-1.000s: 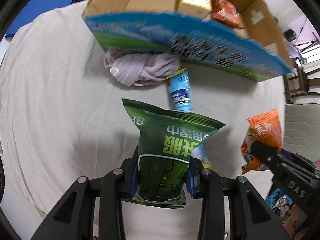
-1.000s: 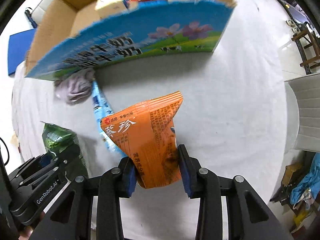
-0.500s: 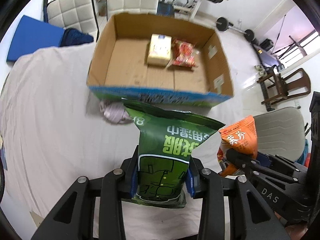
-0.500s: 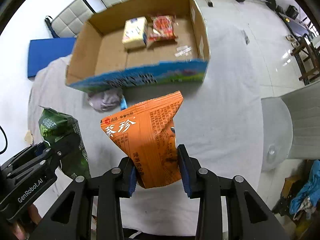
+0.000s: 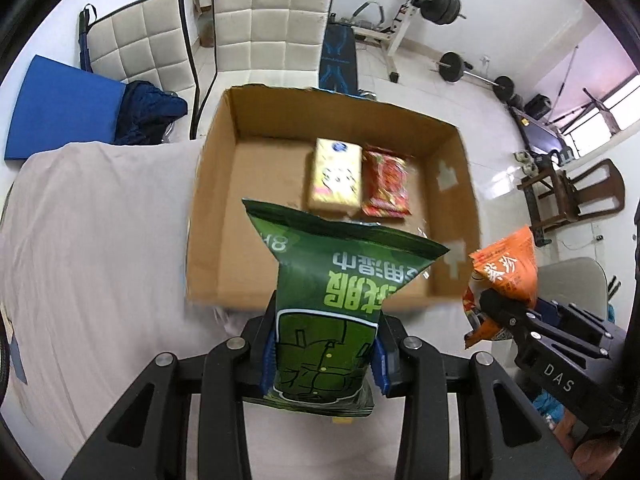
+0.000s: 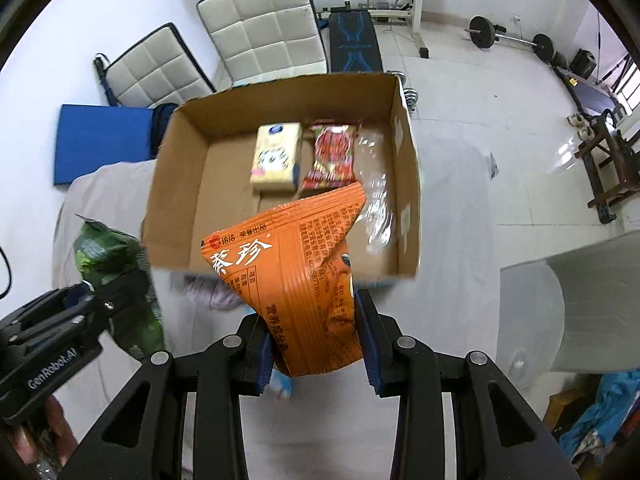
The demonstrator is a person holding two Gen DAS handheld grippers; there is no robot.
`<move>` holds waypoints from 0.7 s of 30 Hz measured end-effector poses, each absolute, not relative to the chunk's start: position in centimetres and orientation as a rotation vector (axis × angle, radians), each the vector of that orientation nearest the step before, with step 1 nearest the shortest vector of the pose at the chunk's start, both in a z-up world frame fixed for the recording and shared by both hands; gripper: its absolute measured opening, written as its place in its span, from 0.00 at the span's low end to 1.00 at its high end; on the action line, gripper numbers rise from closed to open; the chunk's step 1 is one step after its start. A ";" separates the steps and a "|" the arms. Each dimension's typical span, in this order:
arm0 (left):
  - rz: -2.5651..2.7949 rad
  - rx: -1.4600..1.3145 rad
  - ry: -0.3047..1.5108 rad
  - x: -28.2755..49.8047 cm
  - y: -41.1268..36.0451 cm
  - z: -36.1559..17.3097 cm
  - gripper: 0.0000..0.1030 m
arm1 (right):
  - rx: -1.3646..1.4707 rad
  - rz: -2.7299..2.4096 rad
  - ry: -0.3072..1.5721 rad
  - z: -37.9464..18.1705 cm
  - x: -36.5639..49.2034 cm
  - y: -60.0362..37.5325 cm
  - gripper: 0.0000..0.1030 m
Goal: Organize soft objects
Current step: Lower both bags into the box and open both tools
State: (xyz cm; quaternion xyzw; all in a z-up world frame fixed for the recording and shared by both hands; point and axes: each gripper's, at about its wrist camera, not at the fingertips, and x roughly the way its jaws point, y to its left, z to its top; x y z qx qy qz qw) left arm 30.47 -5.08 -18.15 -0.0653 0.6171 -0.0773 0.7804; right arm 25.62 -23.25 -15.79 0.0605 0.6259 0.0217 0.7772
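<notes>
My left gripper (image 5: pixel 323 354) is shut on a green snack bag (image 5: pixel 336 304) and holds it high above the table, just short of the open cardboard box (image 5: pixel 216 184). My right gripper (image 6: pixel 316 344) is shut on an orange snack bag (image 6: pixel 292 272), also raised near the box's (image 6: pixel 404 160) near wall. The orange bag also shows in the left wrist view (image 5: pixel 506 272), the green bag in the right wrist view (image 6: pixel 116 264). In the box lie a yellow tissue pack (image 5: pixel 336 174) and a red snack packet (image 5: pixel 386 184).
The box stands on a table under a pale cloth (image 5: pixel 88 240). A crumpled lilac cloth (image 6: pixel 216 296) lies by the box's near wall. Padded chairs (image 5: pixel 264 24), a blue mat (image 5: pixel 60 108) and gym gear stand behind. A grey chair back (image 6: pixel 580 300) is at right.
Both grippers have risen with their bags, from low near the table to well above it. The box's inside has come into full view.
</notes>
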 end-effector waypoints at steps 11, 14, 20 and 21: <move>-0.114 -0.146 1.460 41.8 -3.4 -24.5 0.33 | 0.121 -0.044 1.469 -23.9 34.9 -23.6 0.37; -0.115 -0.146 1.495 44.0 -3.4 -26.3 0.33 | 0.113 -0.063 1.500 -26.1 36.1 -23.9 0.37; -0.111 -0.145 1.558 47.0 -3.7 -29.8 0.33 | 0.109 -0.074 1.560 -29.7 37.3 -24.2 0.37; -0.114 -0.151 1.567 47.4 -3.7 -30.2 0.33 | 0.107 -0.072 1.566 -30.0 37.3 -24.2 0.37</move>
